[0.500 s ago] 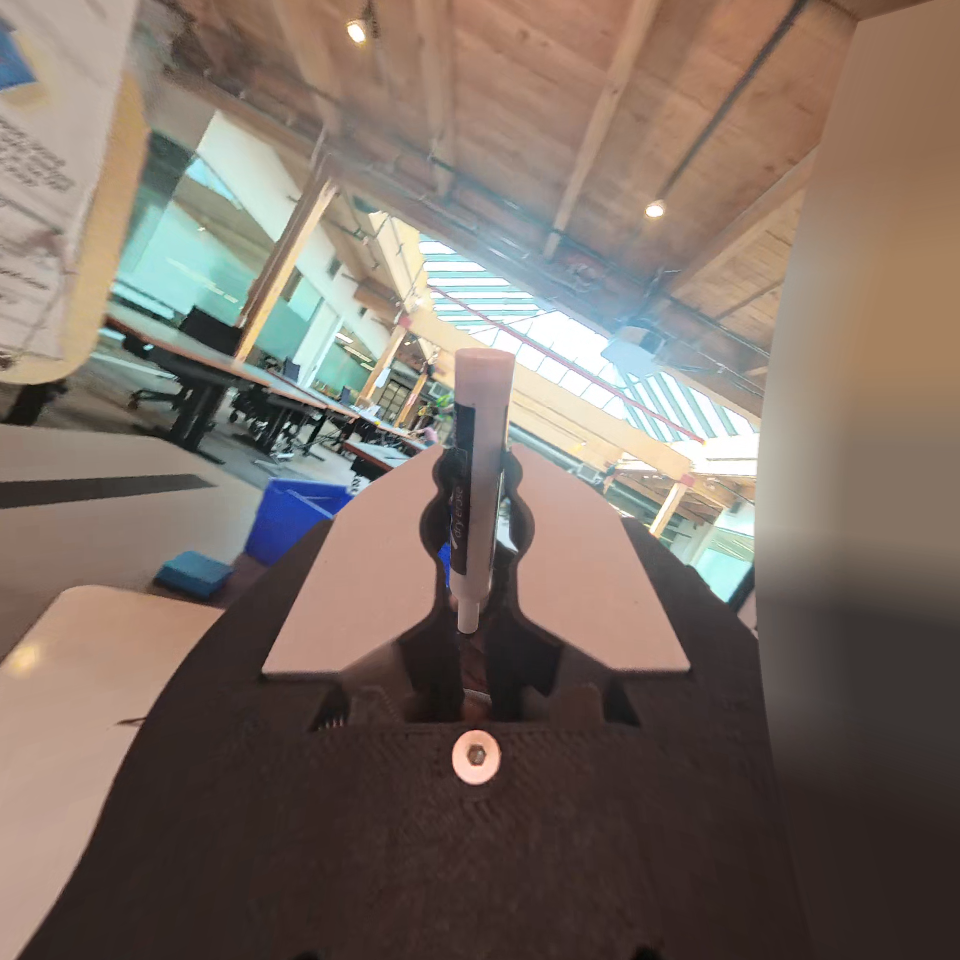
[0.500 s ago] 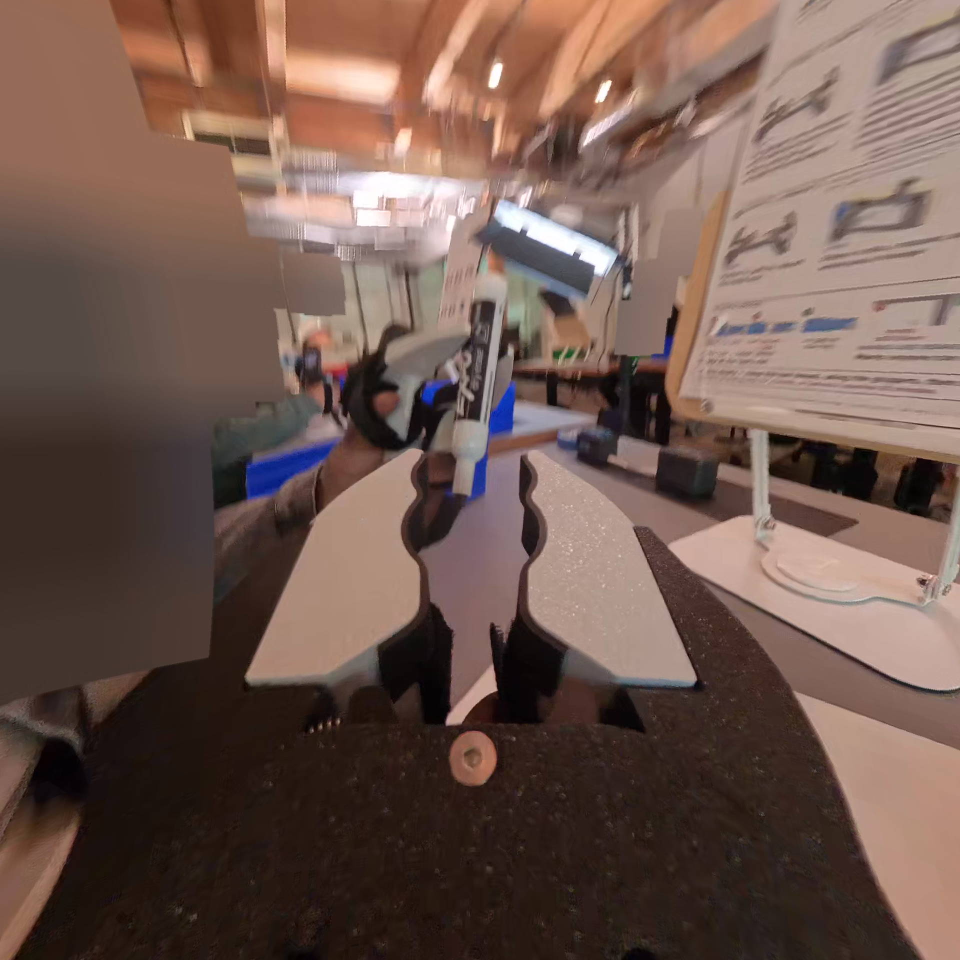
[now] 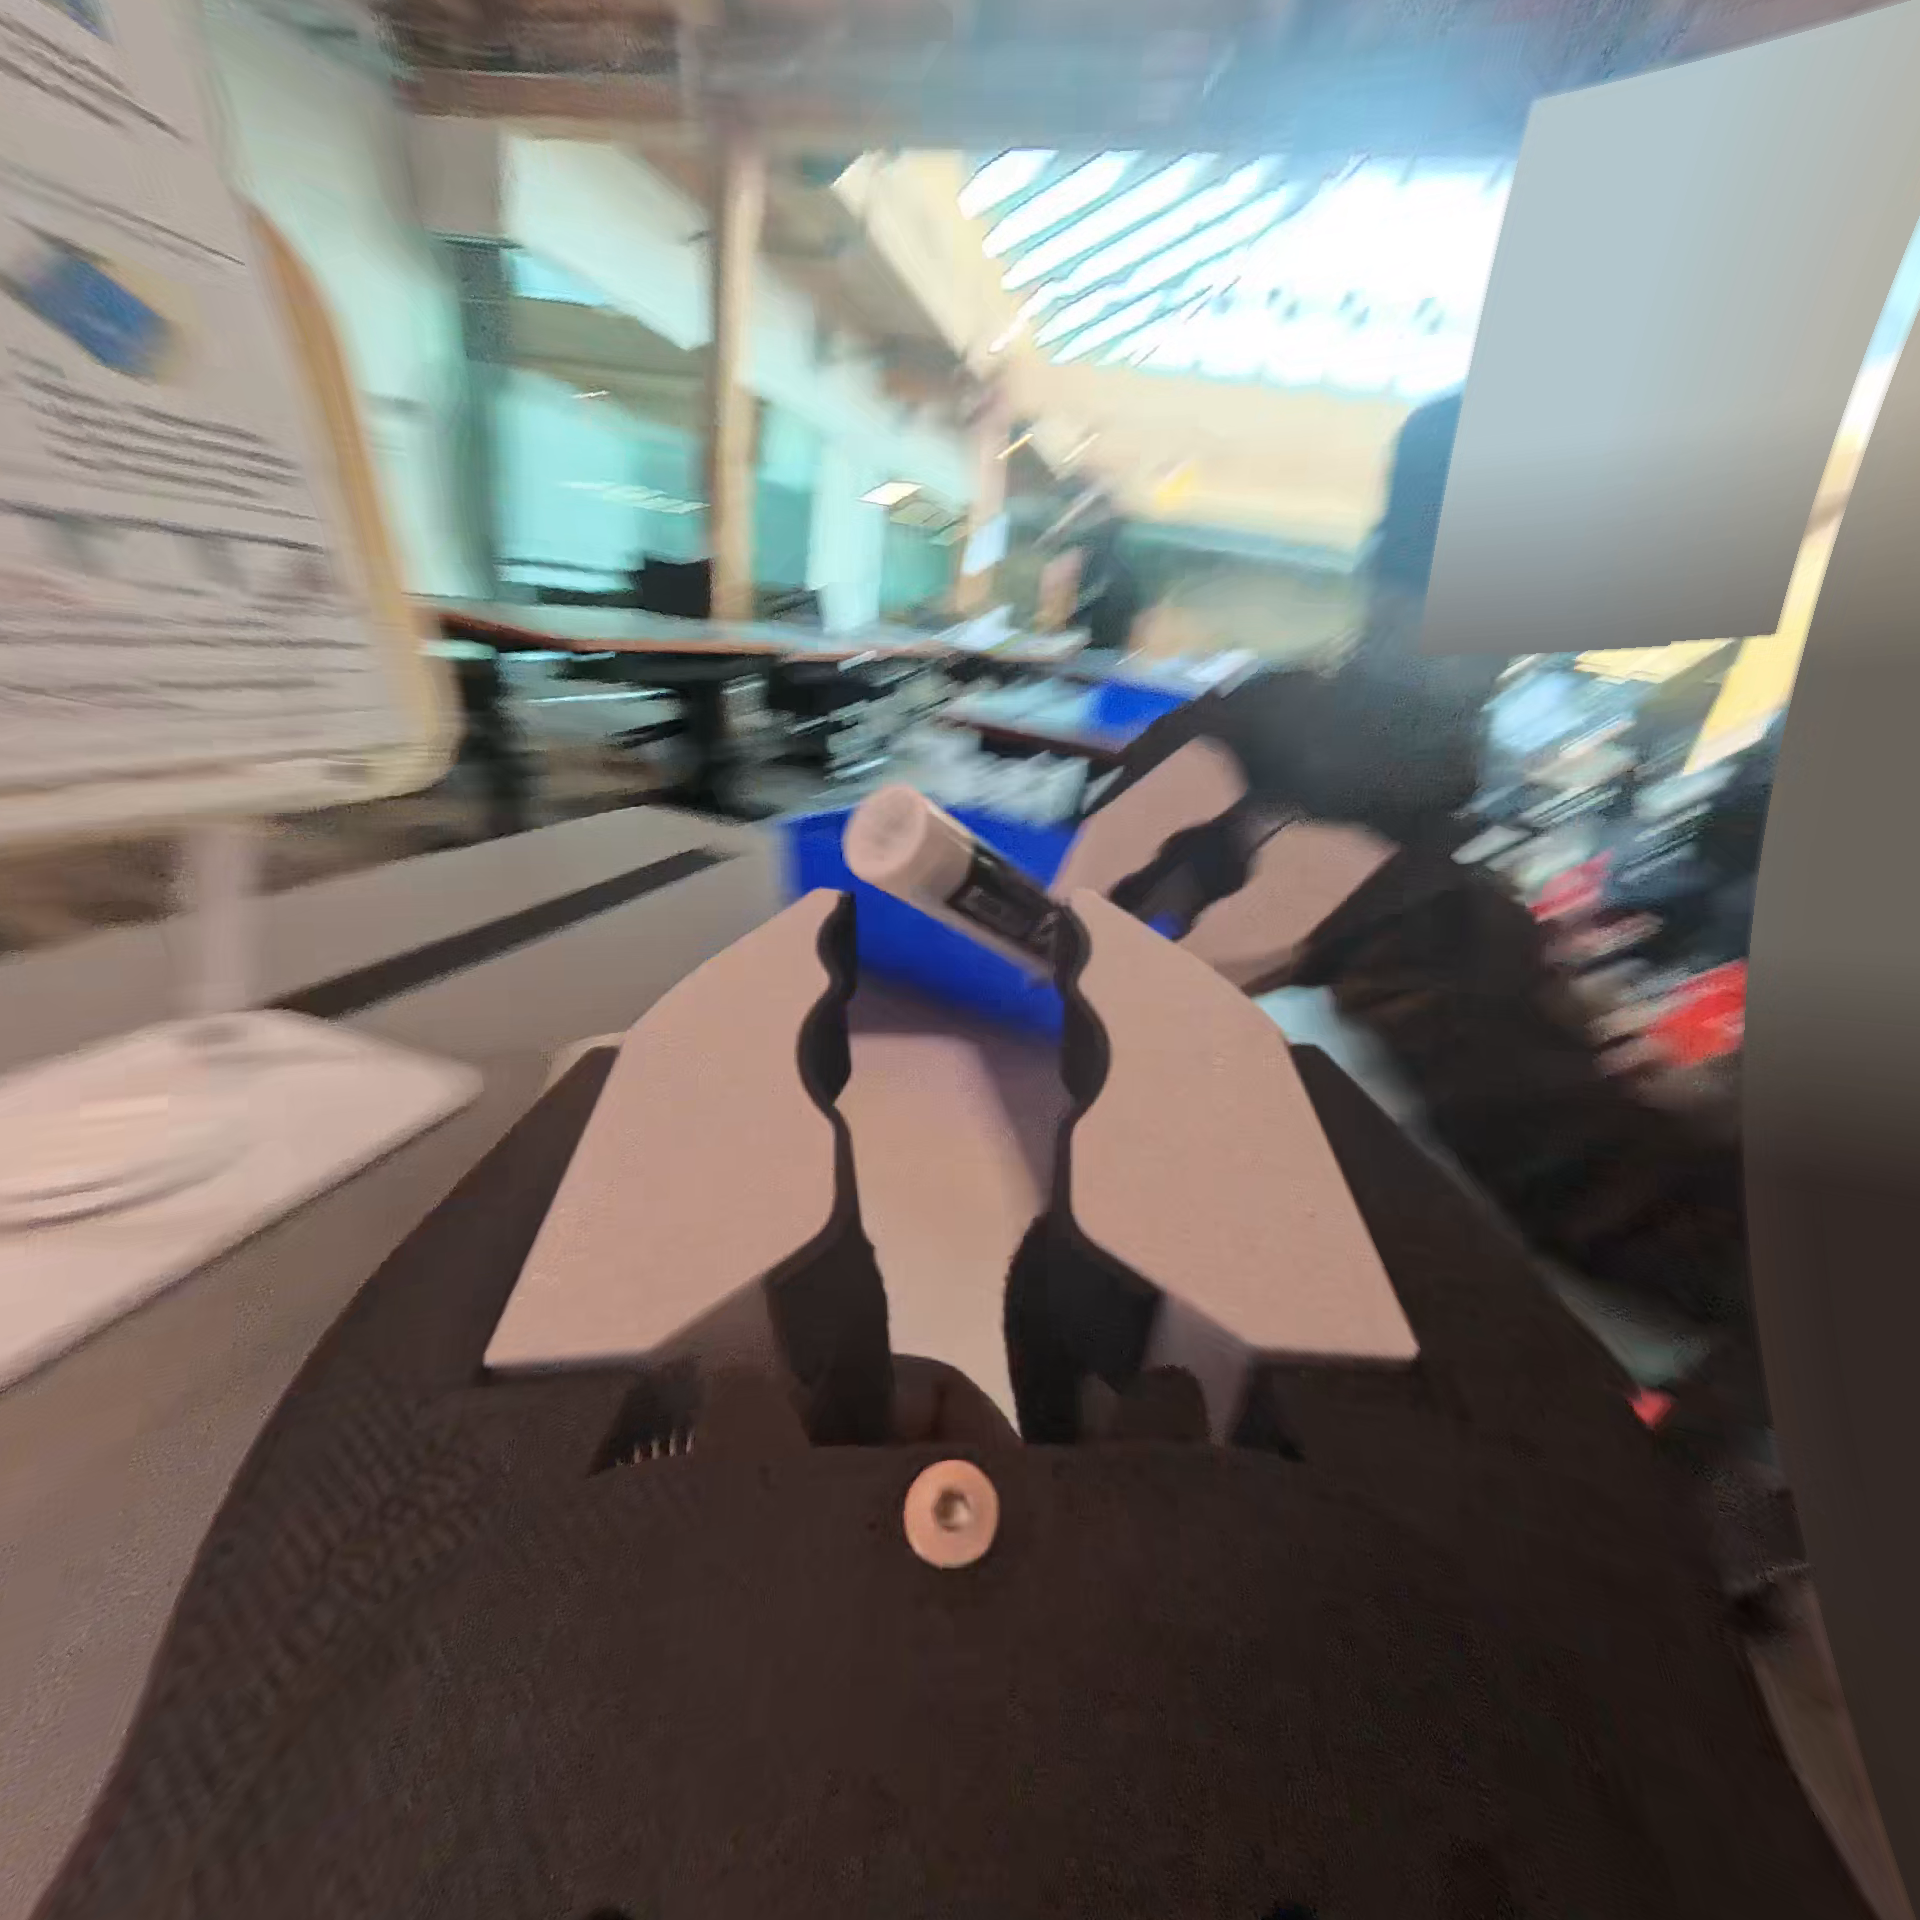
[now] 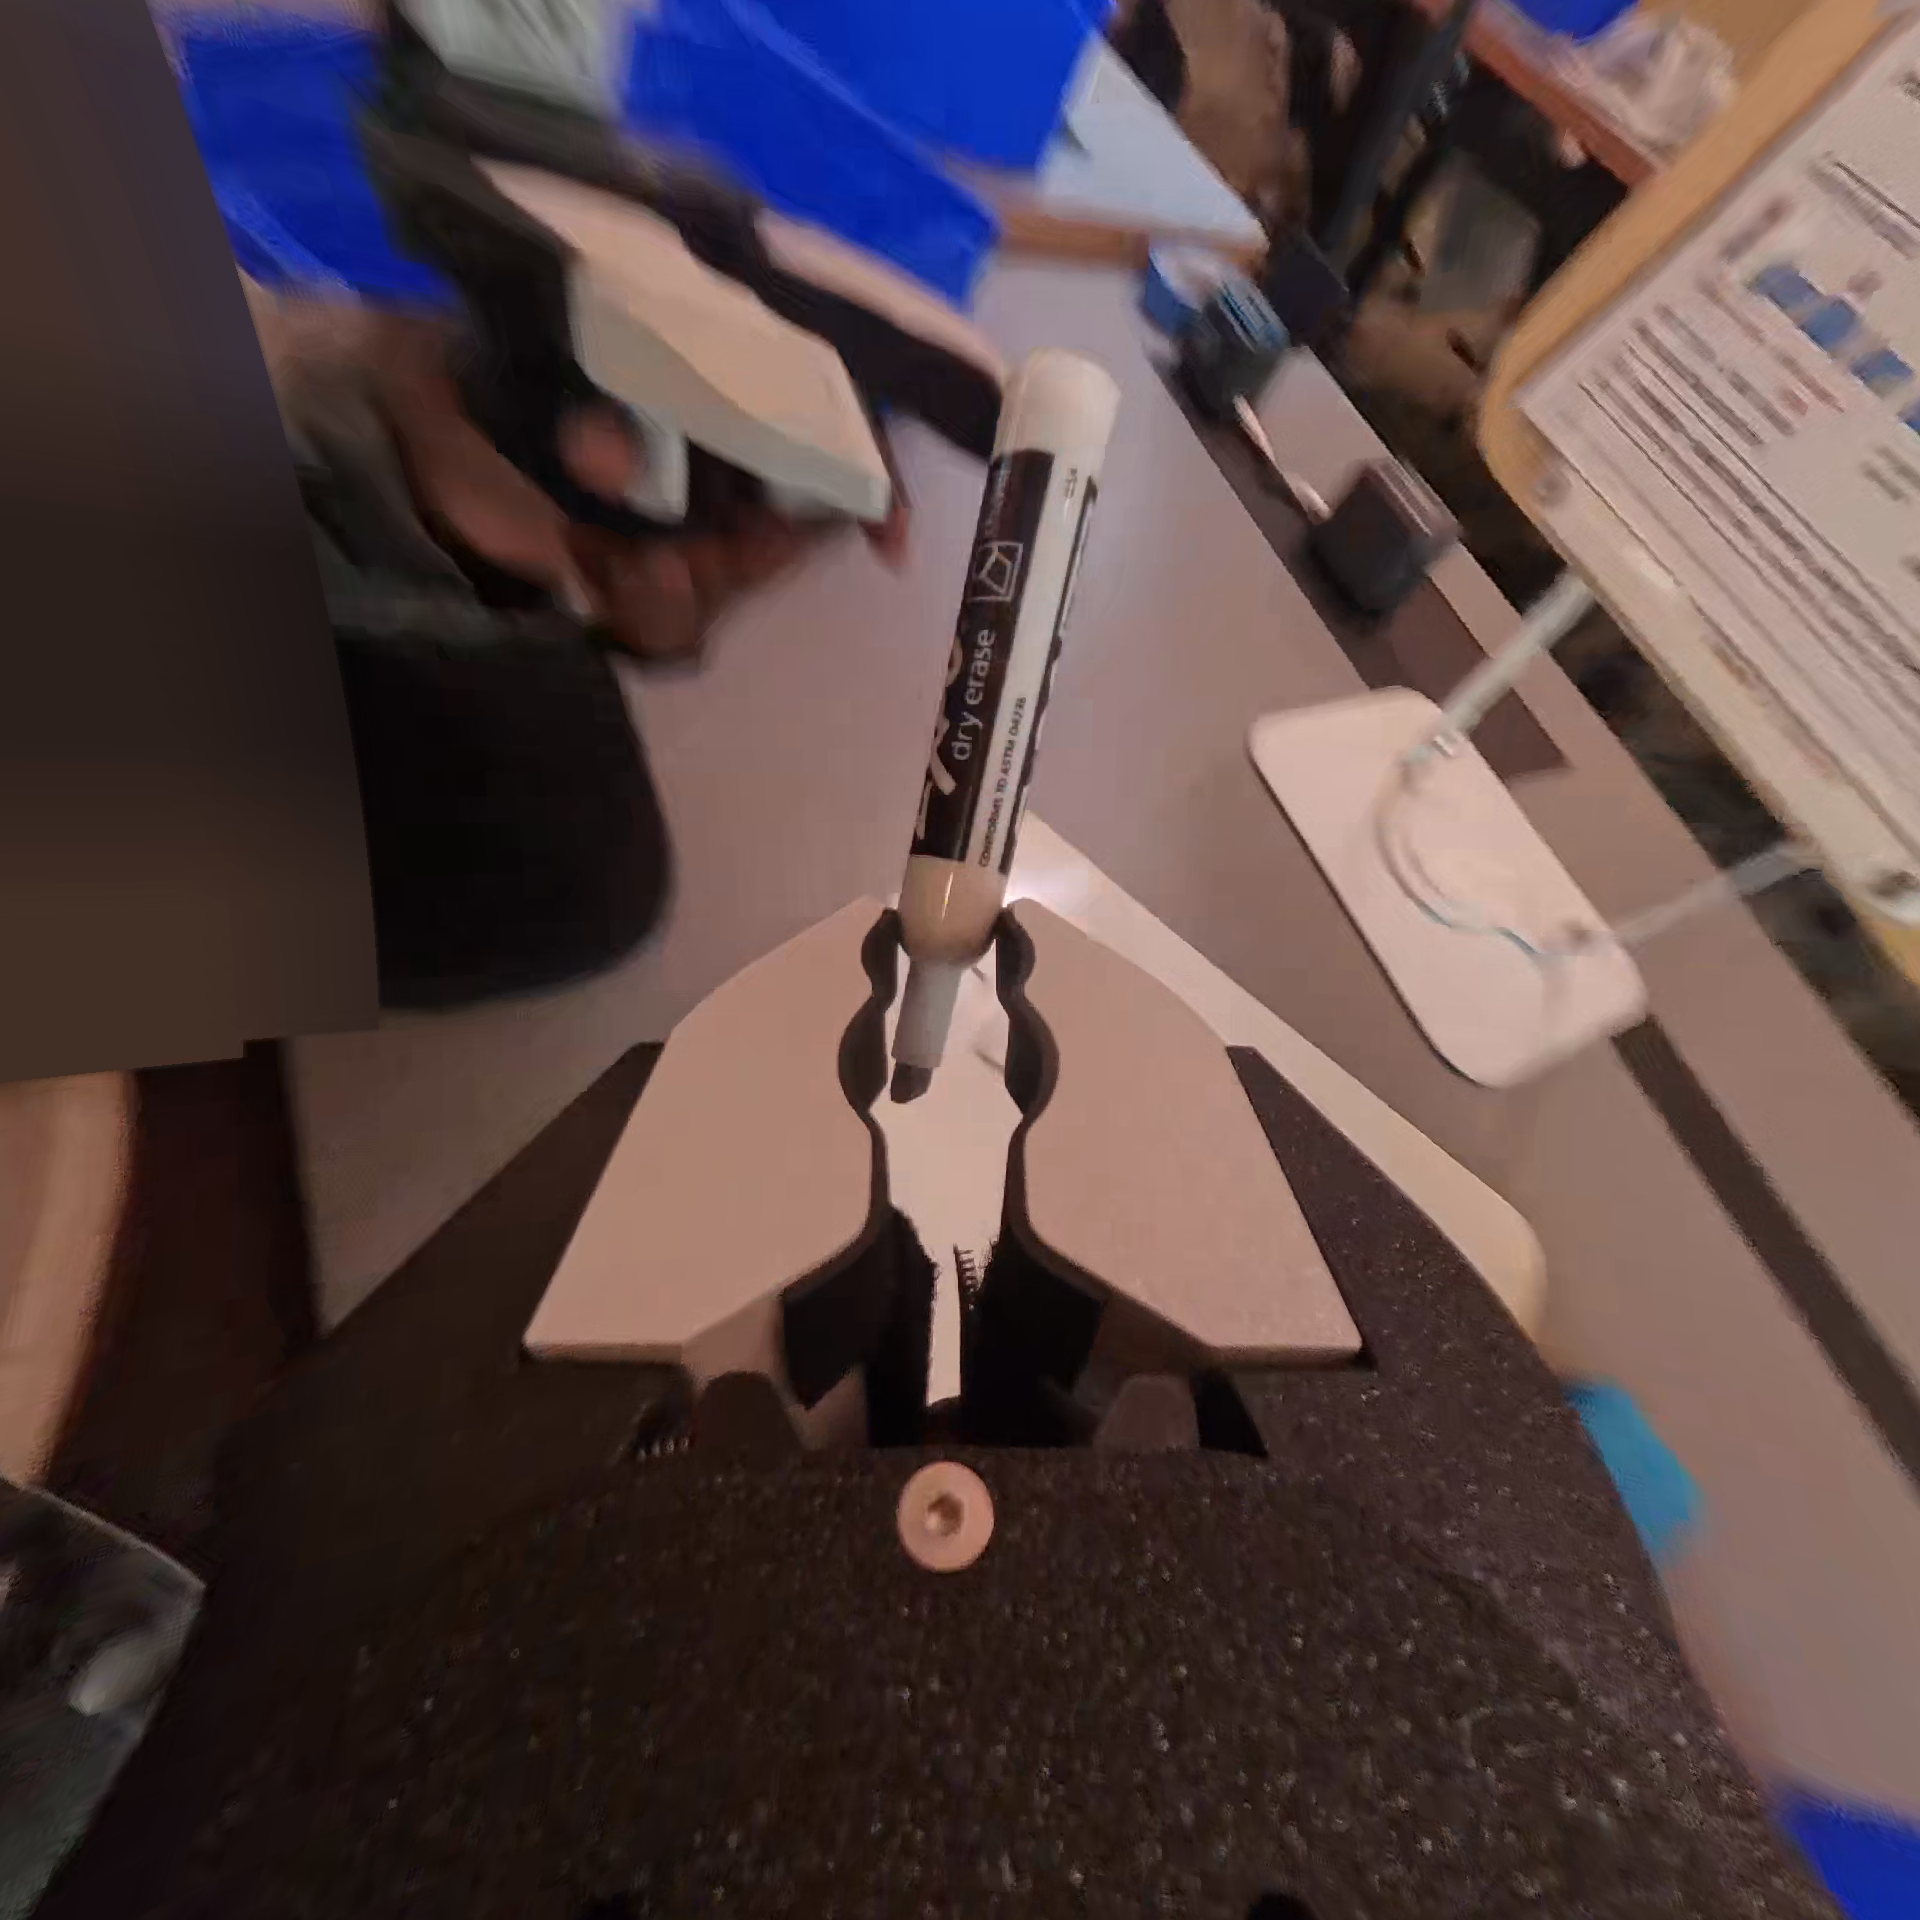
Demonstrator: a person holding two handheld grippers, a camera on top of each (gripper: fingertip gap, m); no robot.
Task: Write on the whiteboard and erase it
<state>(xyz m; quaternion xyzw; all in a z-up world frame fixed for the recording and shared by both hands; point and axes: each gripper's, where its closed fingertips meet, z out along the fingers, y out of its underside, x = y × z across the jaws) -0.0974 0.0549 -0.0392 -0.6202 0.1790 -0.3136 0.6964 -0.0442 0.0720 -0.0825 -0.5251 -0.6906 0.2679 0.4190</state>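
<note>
Grey bench [image 4: 790, 748] fills mid frame, w/ a blue bin [image 3: 935, 956] blurry behind. Right gripper [image 4: 943, 940] has its jaws shut tight on the dry-erase marker [image 4: 1003, 665], cap off, black tip pointing back at the camera. Left gripper [image 3: 951, 914] is blurry, jaws apart & holding nothing. Marker sits just past its tips, center frame.

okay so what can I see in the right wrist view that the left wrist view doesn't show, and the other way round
Only the right wrist view shows the marker's bare tip and the right gripper shut on the dry-erase marker. It also shows a hand holding the left gripper.

Only the left wrist view shows the left gripper's open, empty gap and the marker's rear end.

Both show the marker, the blue bin and the white stand base.
</note>
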